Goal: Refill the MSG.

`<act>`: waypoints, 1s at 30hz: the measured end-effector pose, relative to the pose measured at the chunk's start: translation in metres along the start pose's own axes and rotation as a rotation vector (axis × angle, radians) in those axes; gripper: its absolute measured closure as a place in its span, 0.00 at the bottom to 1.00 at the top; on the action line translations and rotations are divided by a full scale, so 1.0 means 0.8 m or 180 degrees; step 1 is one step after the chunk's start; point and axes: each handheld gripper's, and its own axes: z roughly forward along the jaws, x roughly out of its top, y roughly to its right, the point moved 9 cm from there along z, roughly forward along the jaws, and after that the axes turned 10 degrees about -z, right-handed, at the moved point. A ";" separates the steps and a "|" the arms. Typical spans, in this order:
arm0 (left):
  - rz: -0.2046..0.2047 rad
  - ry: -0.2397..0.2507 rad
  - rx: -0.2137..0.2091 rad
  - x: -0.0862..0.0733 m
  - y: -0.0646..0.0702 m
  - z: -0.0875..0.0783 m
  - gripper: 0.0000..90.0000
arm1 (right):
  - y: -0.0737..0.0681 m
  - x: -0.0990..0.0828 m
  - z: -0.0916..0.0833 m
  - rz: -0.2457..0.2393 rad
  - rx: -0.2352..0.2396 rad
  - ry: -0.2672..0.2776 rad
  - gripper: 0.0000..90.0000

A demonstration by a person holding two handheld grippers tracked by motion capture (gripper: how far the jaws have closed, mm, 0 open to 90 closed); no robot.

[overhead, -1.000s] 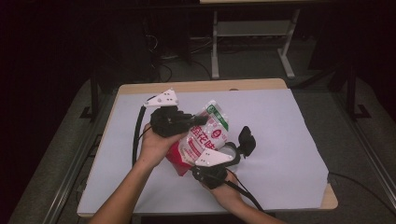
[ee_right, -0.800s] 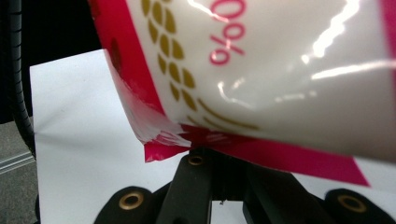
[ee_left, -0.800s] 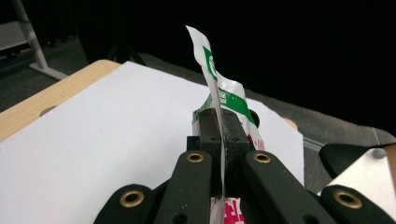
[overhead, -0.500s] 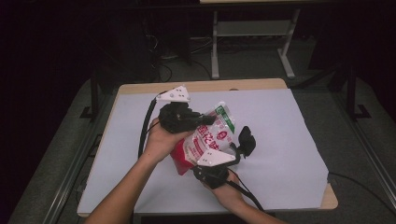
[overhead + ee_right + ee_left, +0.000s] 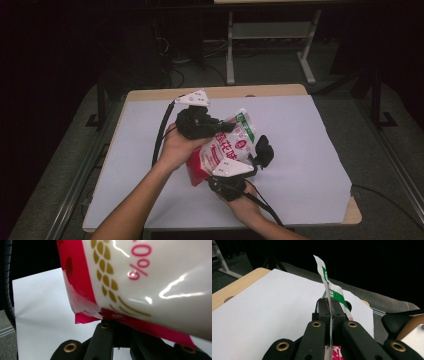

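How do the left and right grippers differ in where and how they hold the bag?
The left gripper clamps the bag's green-and-white top edge, while the right gripper pinches its red bottom seam. In the high view the left gripper sits farther up the table, the right gripper nearer the person. Both are shut on the bag, holding it off the white sheet.

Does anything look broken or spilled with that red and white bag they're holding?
Nothing stands out. The bag is pinched at its green top edge by the left tool and at its red bottom seam by the right tool. No tear or spill shows on the white table cover.
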 end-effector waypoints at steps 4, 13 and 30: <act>0.0000 -0.0008 0.0011 0.001 0.000 0.003 1.00 | 0.001 0.000 0.001 0.0039 -0.0017 0.0015 1.00; -0.0009 -0.0009 0.0041 0.004 -0.001 0.010 1.00 | 0.005 0.000 0.001 0.0091 -0.0055 0.0025 1.00; 0.0028 -0.0062 0.0061 0.007 0.001 0.019 1.00 | 0.009 0.000 0.001 0.0118 -0.0086 0.0045 1.00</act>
